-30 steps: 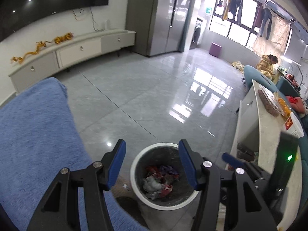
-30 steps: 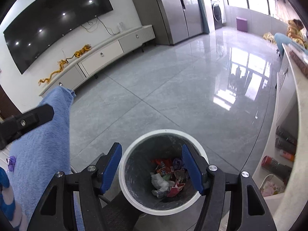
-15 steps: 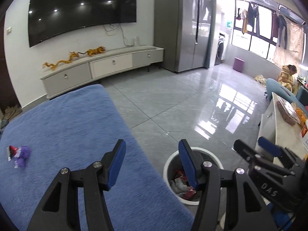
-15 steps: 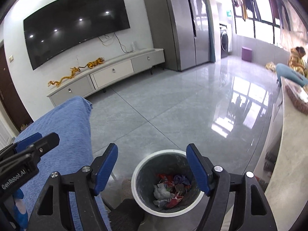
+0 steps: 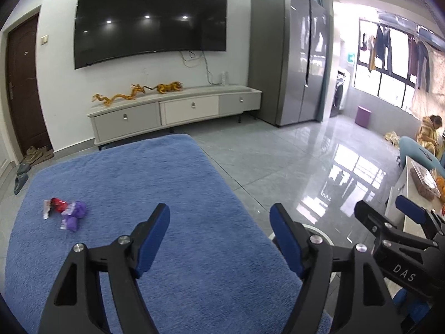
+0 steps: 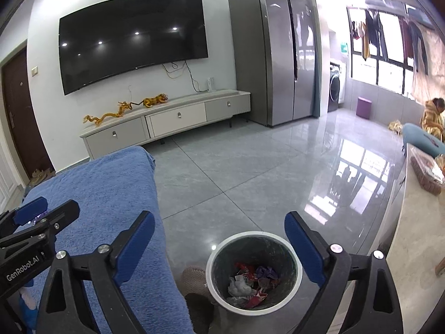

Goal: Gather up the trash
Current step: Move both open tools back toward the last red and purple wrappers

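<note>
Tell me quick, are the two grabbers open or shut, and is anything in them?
Left gripper: open, holding nothing, over the fuzzy blue blanket.
Right gripper: open, holding nothing, above the round white-rimmed trash bin.

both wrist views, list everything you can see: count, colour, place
wrappers: small cluster, red, purple and silver, left on the blue cloth
blue cloth: one, covers the surface below the left gripper
trash bin: one, white rim, dark liner, on the floor, holds wrappers
TV: one, black, on the wall
TV cabinet: one, white and grey, under the TV
dragon figures: golden, on the cabinet
fridge: one, grey, right of the cabinet
left gripper: open, empty
right gripper: open, empty, above the bin
</note>
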`<state>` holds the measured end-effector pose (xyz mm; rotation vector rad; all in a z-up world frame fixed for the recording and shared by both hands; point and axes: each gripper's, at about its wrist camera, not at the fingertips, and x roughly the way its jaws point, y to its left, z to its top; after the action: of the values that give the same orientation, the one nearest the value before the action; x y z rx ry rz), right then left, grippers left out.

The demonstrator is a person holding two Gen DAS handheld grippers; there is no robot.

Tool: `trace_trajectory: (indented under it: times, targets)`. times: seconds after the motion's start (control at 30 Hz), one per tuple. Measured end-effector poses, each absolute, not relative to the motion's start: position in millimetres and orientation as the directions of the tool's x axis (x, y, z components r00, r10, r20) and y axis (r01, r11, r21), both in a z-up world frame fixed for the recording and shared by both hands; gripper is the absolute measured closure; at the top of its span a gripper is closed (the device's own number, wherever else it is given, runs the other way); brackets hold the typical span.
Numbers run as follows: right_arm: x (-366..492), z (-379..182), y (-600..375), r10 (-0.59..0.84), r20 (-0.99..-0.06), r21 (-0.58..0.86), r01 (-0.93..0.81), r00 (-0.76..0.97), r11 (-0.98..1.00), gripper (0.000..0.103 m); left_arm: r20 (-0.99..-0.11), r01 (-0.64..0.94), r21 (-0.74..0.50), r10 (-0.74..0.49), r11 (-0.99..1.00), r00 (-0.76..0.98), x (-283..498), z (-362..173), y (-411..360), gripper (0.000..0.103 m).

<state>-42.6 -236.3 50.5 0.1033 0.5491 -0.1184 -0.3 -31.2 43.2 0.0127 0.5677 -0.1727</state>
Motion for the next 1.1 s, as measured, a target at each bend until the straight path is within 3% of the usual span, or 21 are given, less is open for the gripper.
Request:
trace_trajectory:
  times: [0.47, 1.1]
  targets:
    - [-67.7, 60.3, -194.4, -0.126, -0.420, 0.001, 0.139, 0.899, 0.990, 0.000, -0.453, 0.039, -0.051, -0.058, 0.998, 0.889, -29.3, 49.9, 15.8, 0.030]
    - [-100.8, 87.0, -173.1, -0.084, -0.339, 0.014, 0.094, 0.937, 0.995, 0.000, -0.419, 0.022, -0.018, -0.028, 1.000, 0.907, -69.8, 68.5, 26.7, 0.030]
